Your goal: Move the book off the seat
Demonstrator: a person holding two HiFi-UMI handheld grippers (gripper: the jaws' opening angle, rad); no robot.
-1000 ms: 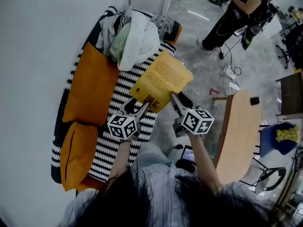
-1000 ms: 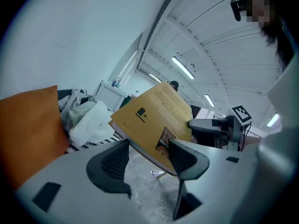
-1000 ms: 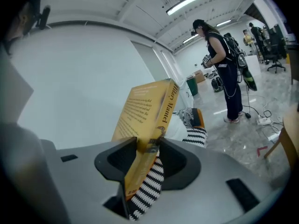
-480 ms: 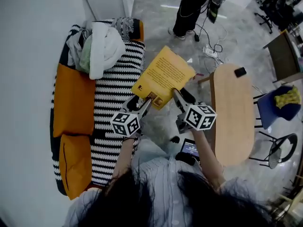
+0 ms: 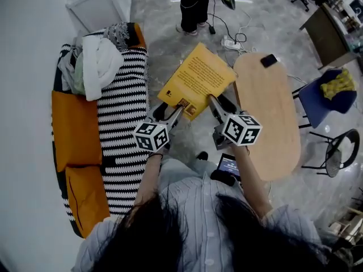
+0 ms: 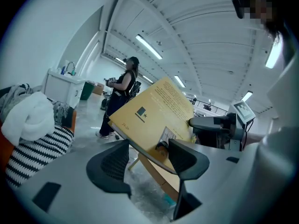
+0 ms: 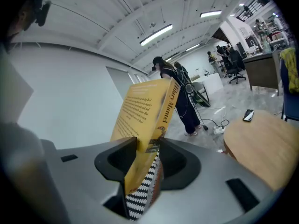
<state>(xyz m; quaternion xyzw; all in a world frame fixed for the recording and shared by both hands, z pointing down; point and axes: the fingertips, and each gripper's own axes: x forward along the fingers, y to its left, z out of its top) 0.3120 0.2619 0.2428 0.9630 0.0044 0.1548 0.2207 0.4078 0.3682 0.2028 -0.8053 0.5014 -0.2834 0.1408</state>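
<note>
Book [image 5: 198, 81] in the air, near edge gripped: right gripper [image 5: 213, 101] clamped on it, left gripper [image 5: 178, 110] wider, pinching its corner. Floor [image 5: 164, 38] below, between sofa [image 5: 122, 106] and table [image 5: 272, 112].

Clutter around an oval pale wooden bench [image 5: 272, 118]
A small black phone [image 5: 268, 60] lies near the bench's far end, and a blue chair [image 5: 317, 98] bearing a crumpled yellow cloth [image 5: 338, 84] stands just beside the bench. A person in dark clothes [image 5: 194, 7] stands near a white power strip [image 5: 231, 42] on the grey floor [image 5: 164, 50]. 2 orange cushions [image 5: 72, 129] lie beside a heap of white and pale green clothes [image 5: 97, 64], near a white cabinet [image 5: 99, 4].
</note>
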